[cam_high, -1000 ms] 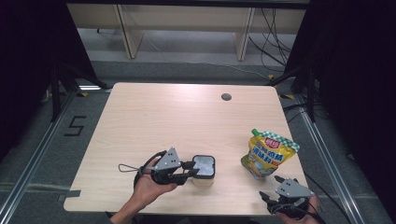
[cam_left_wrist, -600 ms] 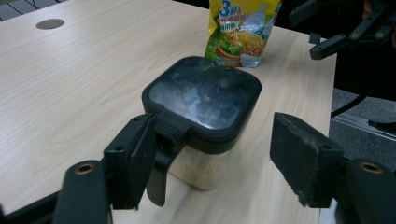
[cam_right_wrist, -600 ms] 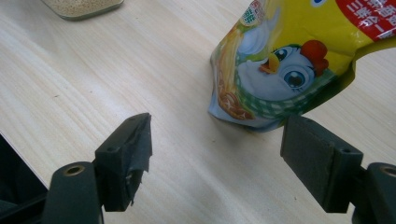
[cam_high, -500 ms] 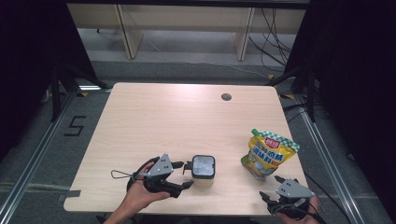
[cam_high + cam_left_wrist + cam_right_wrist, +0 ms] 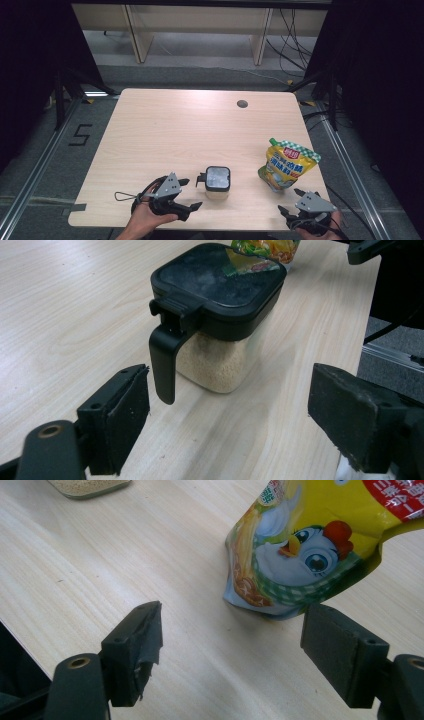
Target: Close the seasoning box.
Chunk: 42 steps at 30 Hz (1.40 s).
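Left tongs (image 5: 192, 194) just opening, released, nothing between, seasoning jar (image 5: 218, 179) just right of them, right tongs (image 5: 291, 201) released near pouch (image 5: 287, 164)

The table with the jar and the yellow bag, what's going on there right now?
A person holds a tool in each hand at the near edge of the table. The left tool has just been opening; its jaws stand wide with nothing between them, just short of the black-lidded jar of pale grains, whose lid is shut. The right tool is open too, waiting in front of the yellow bag, which stands upright, untouched.
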### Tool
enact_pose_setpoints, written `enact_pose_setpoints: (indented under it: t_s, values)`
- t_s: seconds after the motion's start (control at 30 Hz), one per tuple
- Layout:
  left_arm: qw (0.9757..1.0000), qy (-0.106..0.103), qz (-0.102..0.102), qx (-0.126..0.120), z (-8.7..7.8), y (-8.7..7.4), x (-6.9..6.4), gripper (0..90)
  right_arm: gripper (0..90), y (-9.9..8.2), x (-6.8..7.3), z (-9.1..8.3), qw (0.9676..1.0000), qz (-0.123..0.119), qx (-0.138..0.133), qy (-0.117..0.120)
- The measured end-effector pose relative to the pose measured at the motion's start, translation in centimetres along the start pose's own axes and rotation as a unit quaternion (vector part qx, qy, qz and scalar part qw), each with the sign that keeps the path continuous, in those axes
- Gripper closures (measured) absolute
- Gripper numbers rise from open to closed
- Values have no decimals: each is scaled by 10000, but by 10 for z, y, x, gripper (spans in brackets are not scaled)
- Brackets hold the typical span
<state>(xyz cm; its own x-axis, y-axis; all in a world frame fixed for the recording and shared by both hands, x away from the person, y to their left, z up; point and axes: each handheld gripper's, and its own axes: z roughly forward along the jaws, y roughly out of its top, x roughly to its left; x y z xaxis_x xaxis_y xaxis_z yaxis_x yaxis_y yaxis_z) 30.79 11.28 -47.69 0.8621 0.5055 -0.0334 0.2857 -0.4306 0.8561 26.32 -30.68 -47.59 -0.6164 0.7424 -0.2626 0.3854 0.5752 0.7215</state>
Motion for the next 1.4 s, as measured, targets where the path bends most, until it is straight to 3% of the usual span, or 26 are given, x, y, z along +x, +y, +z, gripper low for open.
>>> enact_pose_setpoints:
  t_s: [0.03, 0.07, 0.1, 0.23, 0.27, 0.4, 0.47, 0.5, 0.57, 0.6, 0.63, 0.67, 0.93, 1.0, 1.07, 1.3, 1.4]
  values:
    - [9999, -5, -127, -48, 0, -1, -1, 162, 256, 0, 0, 0, 10000, 5, -1, 5]
    - [10000, -13, -34, -47, -1, -1, 0, 160, 256, 0, 0, 0, 10000, 6, 1, 4]
    - [9999, 34, -151, -60, -2, -2, -1, 159, 256, 0, 0, 0, 10000, 6, 4, 3]
    - [9998, 48, -189, -33, -3, -5, -2, 157, 256, 0, 1, 0, 10000, 22, 6, 8]
    - [9999, 64, -107, 11, -4, -5, -1, 159, 256, 0, 1, 0, 10000, 22, 10, 12]
    - [9999, 64, -116, 100, -2, -10, -4, 162, 256, 0, 1, 0, 10000, 38, 37, 34]
    - [9998, 79, -22, 207, -1, -12, -5, 165, 256, -1, 2, 0, 9999, 67, 61, 45]
    - [9992, 105, 27, 376, -1, -14, -6, 165, 256, 0, 2, 0, 9999, 75, 61, 41]
    - [9995, 34, -5, 307, 0, -17, -9, 165, 253, 0, 2, 0, 9999, 82, 51, 33]
    - [9994, 20, 4, 352, 0, -17, -10, 167, 250, -1, 4, -1, 9999, 138, 77, 25]
    - [9993, 53, 71, 371, -1, -19, -11, 167, 250, -1, 1, 0, 10000, -35, 36, -4]
    - [9988, 60, 50, 478, -3, -19, -11, 167, 250, -1, 1, 0, 10000, -36, 36, 0]
    - [9985, 71, 53, 536, -5, -28, -14, 169, 243, -2, 4, -1, 9999, 53, 99, 53]
    - [9985, 65, 37, 536, -5, -29, -14, 169, 242, -3, 4, 0, 10000, -27, 76, 45]
    - [9976, 84, 175, 666, -7, -29, -12, 169, 241, -3, 5, -1, 10000, -24, 73, 54]
    - [9977, 74, 145, 665, -6, -32, -14, 172, 226, -5, 8, -3, 9998, 77, 121, 105]
    - [9966, 78, 258, 777, -7, -33, -13, 172, 225, -7, 10, -3, 9998, 94, 127, 127]
